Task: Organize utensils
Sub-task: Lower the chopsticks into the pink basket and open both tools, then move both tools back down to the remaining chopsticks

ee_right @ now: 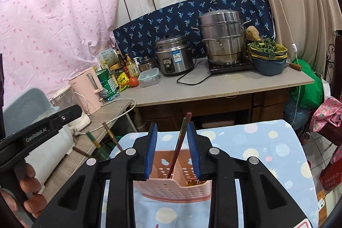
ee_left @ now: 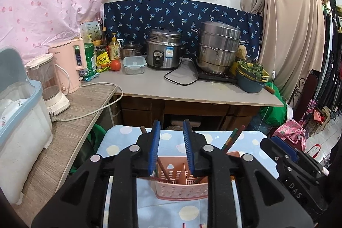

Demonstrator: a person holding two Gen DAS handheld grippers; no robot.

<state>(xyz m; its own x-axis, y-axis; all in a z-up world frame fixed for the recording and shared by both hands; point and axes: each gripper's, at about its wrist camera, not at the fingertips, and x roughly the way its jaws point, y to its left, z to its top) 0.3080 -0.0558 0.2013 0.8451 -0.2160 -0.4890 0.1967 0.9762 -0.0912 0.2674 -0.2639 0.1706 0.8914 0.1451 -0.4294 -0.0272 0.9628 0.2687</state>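
the left gripper (ee_left: 172,146) and the right gripper (ee_right: 172,147) both hang released, pads clear of the chopsticks (ee_right: 178,145) that stand between them in the pink holder (ee_right: 171,187) just below. the sticks lean loosely; in my judgement a pad brushing one on the way out could tip the light holder on the soft dotted cloth (ee_right: 256,142).
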